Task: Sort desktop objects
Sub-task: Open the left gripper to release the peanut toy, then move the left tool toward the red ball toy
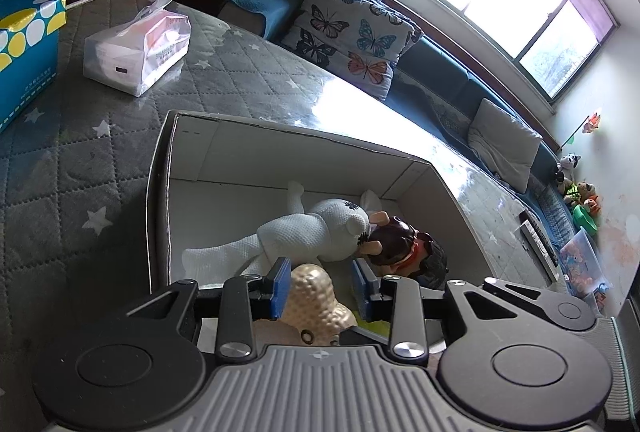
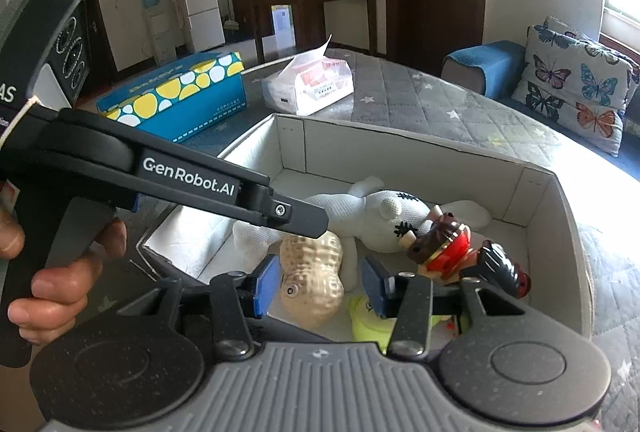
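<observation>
A white cardboard box (image 1: 160,187) (image 2: 560,199) stands on the grey quilted table. In it lie a white knitted bear (image 1: 320,236) (image 2: 360,207), a beige peanut toy (image 1: 316,292) (image 2: 316,272), a brown and red figure (image 1: 400,248) (image 2: 444,244), a dark ridged toy (image 2: 500,264) and a yellow-green item (image 2: 368,320). My left gripper (image 1: 322,286) is open above the peanut toy. My right gripper (image 2: 320,284) is open over the box's near end, with the peanut between its blue pads (image 2: 266,284). The left gripper's arm (image 2: 180,179) crosses the right wrist view.
A blue tissue box with yellow and white dots (image 1: 24,43) (image 2: 176,95) and a soft tissue pack (image 1: 140,51) (image 2: 312,83) lie on the table beyond the box. A blue sofa with a butterfly cushion (image 1: 352,31) (image 2: 576,87) runs along the far side.
</observation>
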### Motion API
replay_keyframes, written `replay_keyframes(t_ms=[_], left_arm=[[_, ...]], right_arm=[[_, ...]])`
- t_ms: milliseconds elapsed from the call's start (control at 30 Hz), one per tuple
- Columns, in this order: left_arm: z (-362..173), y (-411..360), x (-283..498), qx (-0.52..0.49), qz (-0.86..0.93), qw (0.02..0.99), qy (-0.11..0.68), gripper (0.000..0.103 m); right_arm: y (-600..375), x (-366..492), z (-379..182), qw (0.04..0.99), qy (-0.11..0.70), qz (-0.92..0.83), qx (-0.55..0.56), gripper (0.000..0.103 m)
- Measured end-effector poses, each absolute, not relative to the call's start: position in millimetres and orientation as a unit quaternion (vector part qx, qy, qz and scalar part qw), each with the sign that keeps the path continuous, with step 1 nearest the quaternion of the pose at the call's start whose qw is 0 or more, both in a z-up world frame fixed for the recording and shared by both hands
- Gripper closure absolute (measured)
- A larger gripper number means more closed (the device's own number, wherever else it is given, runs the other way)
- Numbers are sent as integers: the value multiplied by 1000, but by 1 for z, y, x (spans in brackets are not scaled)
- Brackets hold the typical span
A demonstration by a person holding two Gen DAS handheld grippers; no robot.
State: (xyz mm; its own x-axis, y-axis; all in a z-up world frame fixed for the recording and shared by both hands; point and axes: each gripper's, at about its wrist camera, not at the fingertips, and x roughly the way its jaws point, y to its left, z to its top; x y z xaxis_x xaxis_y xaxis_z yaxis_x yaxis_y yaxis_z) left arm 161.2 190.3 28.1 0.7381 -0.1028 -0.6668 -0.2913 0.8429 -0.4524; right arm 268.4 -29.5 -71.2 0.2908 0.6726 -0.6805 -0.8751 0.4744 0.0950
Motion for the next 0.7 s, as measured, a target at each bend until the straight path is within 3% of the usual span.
replay_keyframes(t_ms=[500, 600, 700], left_arm=[[47, 158, 131, -267, 38, 901, 341, 67], [50, 147, 125, -264, 30, 903, 337, 67], [50, 133, 120, -261, 16, 905, 336, 67]], right_arm=[[-80, 232, -55, 820, 299, 471, -124, 48], [-96, 222, -55, 830, 289, 463, -120, 39], [-112, 213, -56, 839, 280, 452, -117, 39]])
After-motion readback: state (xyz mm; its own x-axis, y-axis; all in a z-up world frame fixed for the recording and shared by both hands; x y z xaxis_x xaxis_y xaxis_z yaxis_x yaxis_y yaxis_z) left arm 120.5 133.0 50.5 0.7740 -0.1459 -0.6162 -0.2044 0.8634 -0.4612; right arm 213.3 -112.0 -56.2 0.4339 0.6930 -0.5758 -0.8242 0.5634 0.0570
